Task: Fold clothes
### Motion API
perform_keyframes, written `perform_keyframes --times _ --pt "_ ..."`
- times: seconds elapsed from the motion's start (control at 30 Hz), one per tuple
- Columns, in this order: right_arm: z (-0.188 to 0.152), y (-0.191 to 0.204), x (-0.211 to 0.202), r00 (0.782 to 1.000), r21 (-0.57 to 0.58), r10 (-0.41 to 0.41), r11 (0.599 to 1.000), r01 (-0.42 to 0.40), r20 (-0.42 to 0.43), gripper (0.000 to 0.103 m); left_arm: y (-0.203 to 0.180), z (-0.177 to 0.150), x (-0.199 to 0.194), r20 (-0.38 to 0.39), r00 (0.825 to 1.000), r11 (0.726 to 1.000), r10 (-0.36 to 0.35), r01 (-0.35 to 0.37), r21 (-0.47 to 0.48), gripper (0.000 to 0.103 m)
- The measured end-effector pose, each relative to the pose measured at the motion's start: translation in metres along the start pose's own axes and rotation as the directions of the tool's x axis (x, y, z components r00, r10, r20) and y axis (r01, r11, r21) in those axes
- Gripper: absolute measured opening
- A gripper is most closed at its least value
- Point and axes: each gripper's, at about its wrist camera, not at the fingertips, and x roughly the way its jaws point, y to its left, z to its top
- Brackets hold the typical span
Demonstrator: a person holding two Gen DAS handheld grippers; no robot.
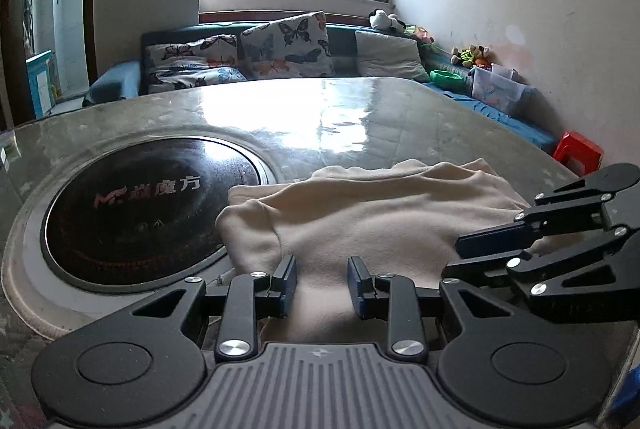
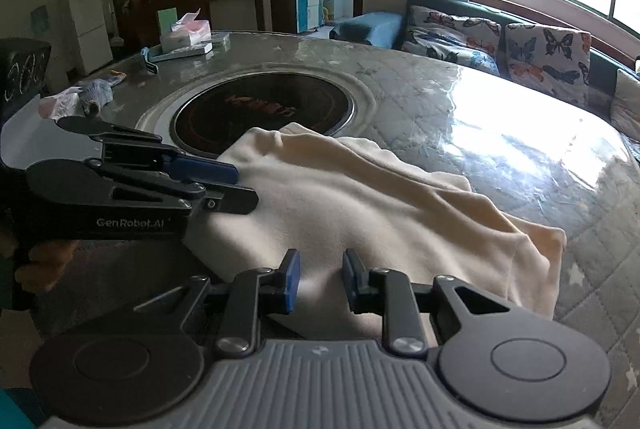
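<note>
Both claws, left gripper (image 1: 322, 283) and right gripper (image 2: 321, 279), gape at 6 o'clock over cloth (image 1: 372, 217); pinch its hem evenly.

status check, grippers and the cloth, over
Left gripper open, right gripper open, both at cloth's near edge. Cream cloth partly folded on table, far corner over cooktop. Nothing in the way.
</note>
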Motion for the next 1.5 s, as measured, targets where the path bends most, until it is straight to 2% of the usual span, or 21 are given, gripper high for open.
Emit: perform_keyframes --times 0.27,0.37,0.6,0.83,0.93,1.07,1.17,1.37,1.5 --pt "-0.010 -0.004 -0.029 0.998 -0.017 -0.049 0.999 0.049 0.029 0.023 0.001 -0.001 -0.001 0.003 1.000 1.000 0.001 -0.001 0.003 0.033" --pt "-0.021 -0.010 -0.025 0.999 0.010 -0.053 0.999 0.053 0.004 0.024 -0.001 -0.002 0.000 0.007 1.000 1.000 0.005 -0.005 0.015 0.034" --pt "-0.027 -0.020 -0.033 0.998 0.047 -0.069 0.997 0.069 0.006 0.025 -0.002 0.003 -0.008 0.010 1.000 1.000 0.006 -0.006 0.009 0.035" --pt "-0.038 -0.038 -0.047 0.994 0.101 -0.113 0.989 0.112 0.004 0.028 -0.023 0.005 -0.012 0.022 0.999 0.998 -0.047 0.046 0.051 0.035" --pt "-0.043 -0.045 -0.049 0.995 0.139 -0.098 0.986 0.097 0.004 0.028 -0.028 0.003 -0.008 0.011 0.999 0.997 -0.044 0.043 0.064 0.035" --pt "-0.036 -0.045 -0.057 0.995 0.124 -0.099 0.988 0.095 0.026 0.028 -0.032 0.003 -0.015 0.025 0.998 0.996 -0.059 0.057 0.071 0.036" --pt "-0.032 -0.049 -0.058 0.992 0.130 -0.115 0.986 0.109 0.041 0.029 -0.036 0.001 -0.016 0.030 0.997 0.994 -0.075 0.072 0.083 0.040" --pt "-0.035 -0.057 -0.050 0.993 0.155 -0.114 0.982 0.111 0.010 0.029 -0.039 -0.008 -0.011 0.000 0.997 0.993 -0.078 0.078 0.094 0.040" --pt "-0.024 -0.057 -0.050 0.991 0.128 -0.129 0.984 0.124 0.027 0.029 -0.037 -0.008 -0.008 -0.002 0.997 0.994 -0.084 0.083 0.076 0.040"
